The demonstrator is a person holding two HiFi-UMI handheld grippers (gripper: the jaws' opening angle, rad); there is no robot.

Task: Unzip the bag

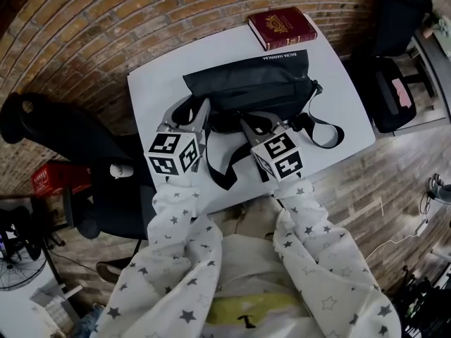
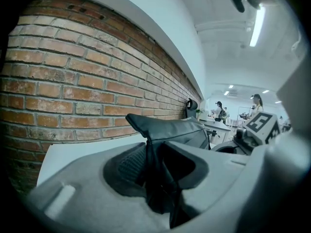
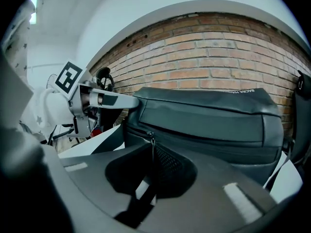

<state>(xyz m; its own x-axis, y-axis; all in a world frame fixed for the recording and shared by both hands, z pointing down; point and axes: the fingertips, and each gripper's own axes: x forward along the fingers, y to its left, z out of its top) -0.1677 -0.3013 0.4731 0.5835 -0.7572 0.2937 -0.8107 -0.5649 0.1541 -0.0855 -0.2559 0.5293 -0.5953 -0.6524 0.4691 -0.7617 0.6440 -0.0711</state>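
On the white table (image 1: 151, 90), by a brick wall (image 1: 141, 20), a black bag (image 1: 254, 86) is lying flat on its side with its long edge facing the person. Its flap is covering the top, so nothing inside is showing. A loose black strap (image 1: 328, 134) is curling off its right end towards the table edge.

The left gripper (image 1: 190, 113) is sitting at the bag's left end. In the left gripper view its jaws are pinching a fold of the bag's black fabric, which is standing up between the pads. The right gripper (image 1: 259, 123) is reaching the front of the bag, near its middle. In the right gripper view its jaws are standing close together on the thin zipper pull (image 3: 153, 144), which is hanging down from the slider into the gap. From the slider the zip line is running off to the right along the bag's front and is looking closed.

White lettering (image 3: 240, 91) is running along the bag's top edge. It is reading "BACIA", followed by a second word that starts "HAN" and cannot be read to its end.

At the table's far right corner a dark red book (image 1: 282, 27) is lying closed, apart from the bag. A gold ornament is showing on its cover, and any writing there is too small to read.
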